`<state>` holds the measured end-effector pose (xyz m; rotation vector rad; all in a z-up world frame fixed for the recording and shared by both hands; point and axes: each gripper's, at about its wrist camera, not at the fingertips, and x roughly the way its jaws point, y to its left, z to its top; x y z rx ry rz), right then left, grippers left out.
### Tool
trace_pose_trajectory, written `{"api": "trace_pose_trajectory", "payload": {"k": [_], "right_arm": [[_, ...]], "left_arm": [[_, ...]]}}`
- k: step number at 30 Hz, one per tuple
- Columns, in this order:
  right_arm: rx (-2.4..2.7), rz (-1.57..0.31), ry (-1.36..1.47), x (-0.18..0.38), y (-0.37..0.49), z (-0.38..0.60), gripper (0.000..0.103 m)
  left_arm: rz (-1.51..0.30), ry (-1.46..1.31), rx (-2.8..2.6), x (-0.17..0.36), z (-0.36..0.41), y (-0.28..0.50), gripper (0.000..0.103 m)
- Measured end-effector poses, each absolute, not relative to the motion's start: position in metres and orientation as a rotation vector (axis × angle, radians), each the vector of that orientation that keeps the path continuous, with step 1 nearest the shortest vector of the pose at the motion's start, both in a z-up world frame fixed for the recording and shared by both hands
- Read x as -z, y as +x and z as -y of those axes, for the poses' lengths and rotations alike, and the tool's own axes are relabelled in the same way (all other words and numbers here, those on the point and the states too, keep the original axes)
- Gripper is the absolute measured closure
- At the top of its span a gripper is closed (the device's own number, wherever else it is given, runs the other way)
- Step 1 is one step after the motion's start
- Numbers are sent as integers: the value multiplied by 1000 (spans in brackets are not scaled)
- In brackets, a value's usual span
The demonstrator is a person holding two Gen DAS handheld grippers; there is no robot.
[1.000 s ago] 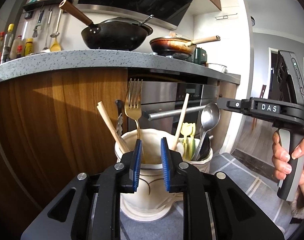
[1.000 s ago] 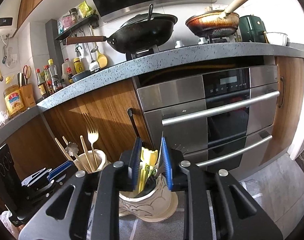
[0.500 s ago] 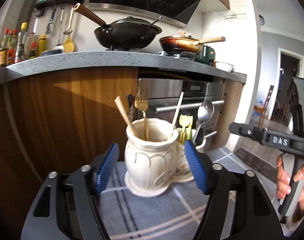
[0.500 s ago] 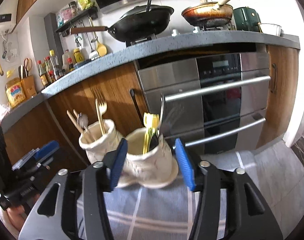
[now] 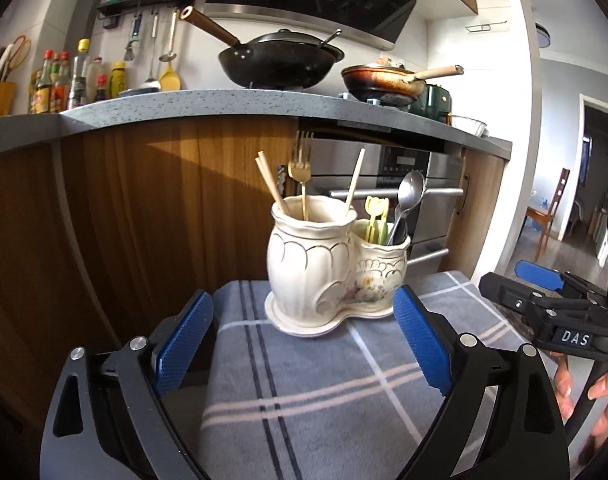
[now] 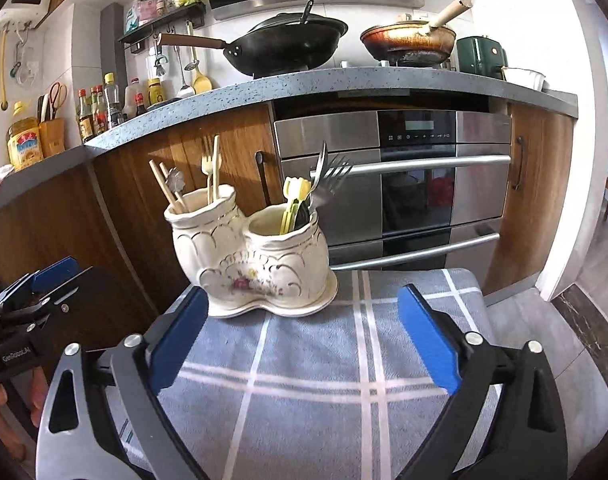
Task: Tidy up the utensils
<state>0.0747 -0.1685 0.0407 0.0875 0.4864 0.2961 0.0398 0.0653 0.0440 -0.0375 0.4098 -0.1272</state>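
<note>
A cream double ceramic holder (image 5: 328, 264) (image 6: 255, 264) stands on a grey plaid cloth (image 5: 324, 392) (image 6: 312, 392). Its taller pot holds chopsticks (image 5: 269, 182) and a gold fork (image 5: 301, 168). Its shorter pot holds yellow picks (image 5: 374, 216) (image 6: 293, 200), a steel spoon (image 5: 408, 196) and a steel fork (image 6: 330, 176). My left gripper (image 5: 304, 344) is open and empty, in front of the holder. My right gripper (image 6: 304, 344) is open and empty, also in front of it. Each gripper shows at the edge of the other's view.
Behind the holder are wooden cabinet doors (image 5: 143, 216) and a steel oven (image 6: 424, 184) under a grey speckled counter (image 6: 304, 84). A black wok (image 6: 287, 44) and a frying pan (image 6: 408, 40) sit on the stove. Bottles (image 6: 99, 108) stand at the left.
Both grippers opened wide and pulled back from the holder. The utensils they were near stand in the pots, and more of the cloth shows now.
</note>
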Motion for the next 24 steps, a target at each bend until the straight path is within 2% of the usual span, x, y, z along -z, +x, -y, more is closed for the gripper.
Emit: {"api": "trace_pose_trajectory", "payload": {"k": [9, 24], "right_arm": [[-270, -390, 62, -45, 49, 175, 5], [-308, -389, 84, -37, 39, 170, 5]], "left_arm": [[-401, 10, -7, -35, -69, 29, 7], [-357, 4, 14, -40, -66, 13, 7]]}}
